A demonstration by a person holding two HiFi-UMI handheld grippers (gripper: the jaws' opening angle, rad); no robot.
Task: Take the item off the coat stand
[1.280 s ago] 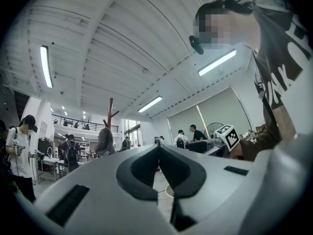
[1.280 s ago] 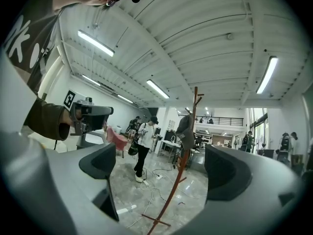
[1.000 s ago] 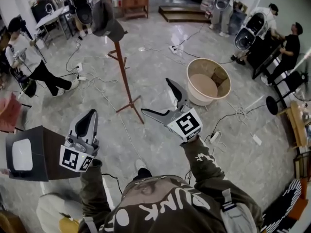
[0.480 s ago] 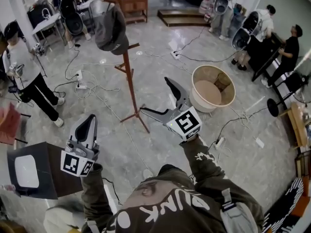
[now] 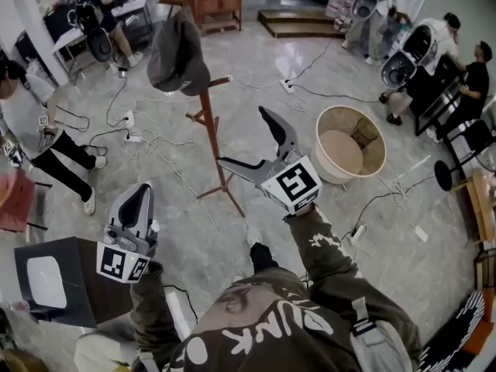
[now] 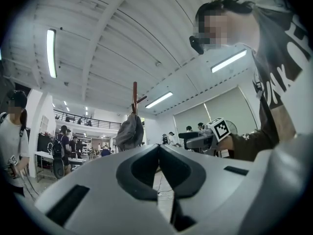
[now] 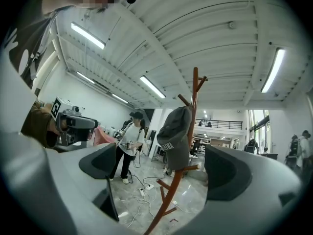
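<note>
Right gripper, jaws spread wide on nothing, faces the grey cap hanging at its eleven o'clock on the red-brown coat stand, the cap's white lettering too small to read, with the left gripper closed and empty at seven o'clock.

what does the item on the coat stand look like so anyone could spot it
Find the reddish-brown coat stand on the grey floor, left of the round tub. Near its top hangs a dark grey cap, the only thing on its pegs.
</note>
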